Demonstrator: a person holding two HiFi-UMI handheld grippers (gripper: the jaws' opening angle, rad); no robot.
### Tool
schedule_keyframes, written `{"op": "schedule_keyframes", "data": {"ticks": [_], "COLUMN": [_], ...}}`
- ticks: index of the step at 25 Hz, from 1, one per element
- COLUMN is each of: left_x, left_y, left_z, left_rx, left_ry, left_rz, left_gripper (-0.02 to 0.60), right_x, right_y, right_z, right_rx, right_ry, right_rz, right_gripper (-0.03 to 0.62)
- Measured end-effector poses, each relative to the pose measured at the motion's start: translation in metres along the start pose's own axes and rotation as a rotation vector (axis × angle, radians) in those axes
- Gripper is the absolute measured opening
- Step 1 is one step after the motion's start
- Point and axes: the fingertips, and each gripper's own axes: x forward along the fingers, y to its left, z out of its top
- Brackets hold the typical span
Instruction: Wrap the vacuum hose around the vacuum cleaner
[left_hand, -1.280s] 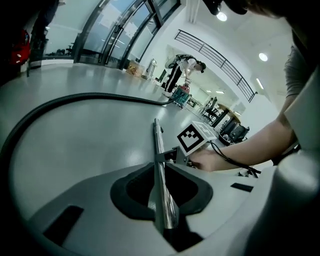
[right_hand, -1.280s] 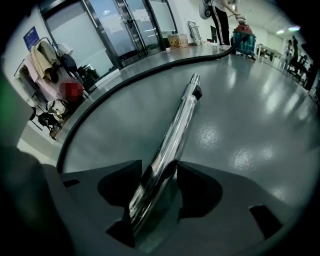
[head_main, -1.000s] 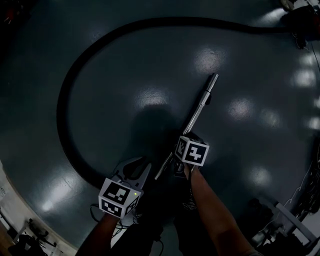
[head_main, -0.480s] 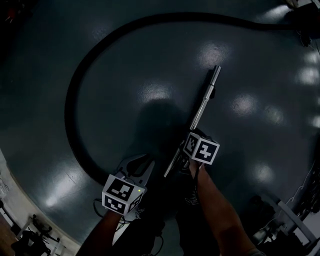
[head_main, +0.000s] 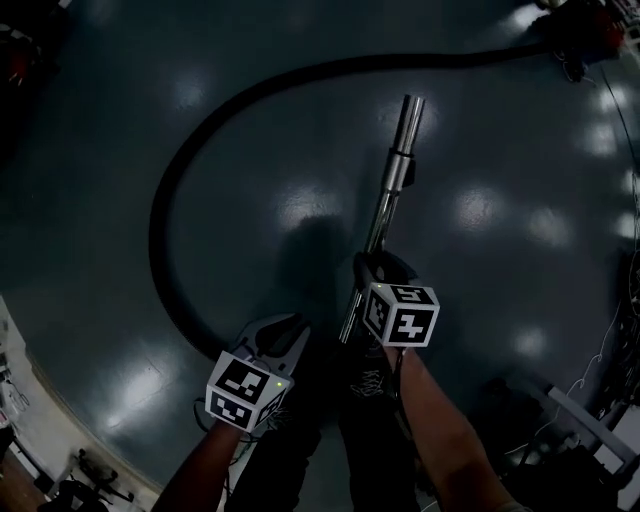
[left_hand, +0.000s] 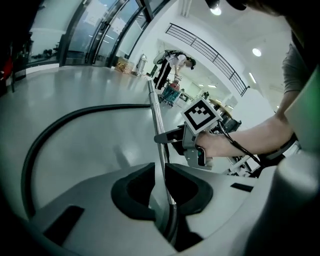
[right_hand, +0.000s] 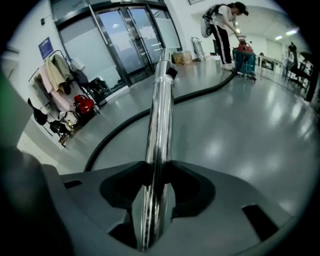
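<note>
Wand (head_main: 398, 160) lifted, tip swung from 1 to 12 o'clock. Clamped by right gripper (head_main: 372, 268), jaws just closing, and left gripper (head_main: 283, 335), nearly shut. Hose (head_main: 165, 205) not yet wrapped.

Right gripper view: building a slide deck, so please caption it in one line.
Right gripper, jaws just tightened on the chrome wand between them; black hose trails across the floor beyond.

Glossy grey floor (head_main: 90, 200); glass doors (right_hand: 125, 40); clothes on rack (right_hand: 57, 87) beside red bag (right_hand: 84, 104); person (right_hand: 222, 22) bending far off.
</note>
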Motion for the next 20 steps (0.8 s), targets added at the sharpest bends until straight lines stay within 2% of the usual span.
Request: {"op": "schedule_keyframes", "data": {"ticks": [5,9,16,18,20], "left_x": [-0.025,-0.055,-0.136,-0.160,-0.179], "left_y": [-0.023,-0.038,-0.031,-0.032,-0.039], "left_z": [0.076,0.135,0.222,0.245,0.262], "left_rx": [0.076,0.155,0.365,0.459,0.520], "left_ry": [-0.065,-0.120,-0.171,-0.160,-0.142], "left_rz": [0.013,0.052,0.186,0.241,0.282], "left_gripper": [0.057,0.057,0.057,0.057,0.057], "right_x": [-0.052,-0.084,-0.110,-0.115,-0.120], "right_y": [0.036,0.066,0.137,0.159,0.179], "right_z": [0.057,0.096,0.142,0.152,0.161], "right_rx": [-0.189,-0.326,-0.557,-0.623,-0.691], "right_ry": [-0.071,-0.106,-0.122,-0.124,-0.132], "right_rz": [0.093,0.174,0.320,0.353,0.379], "right_gripper": [0.167,0.167,0.164,0.164,0.163]}}
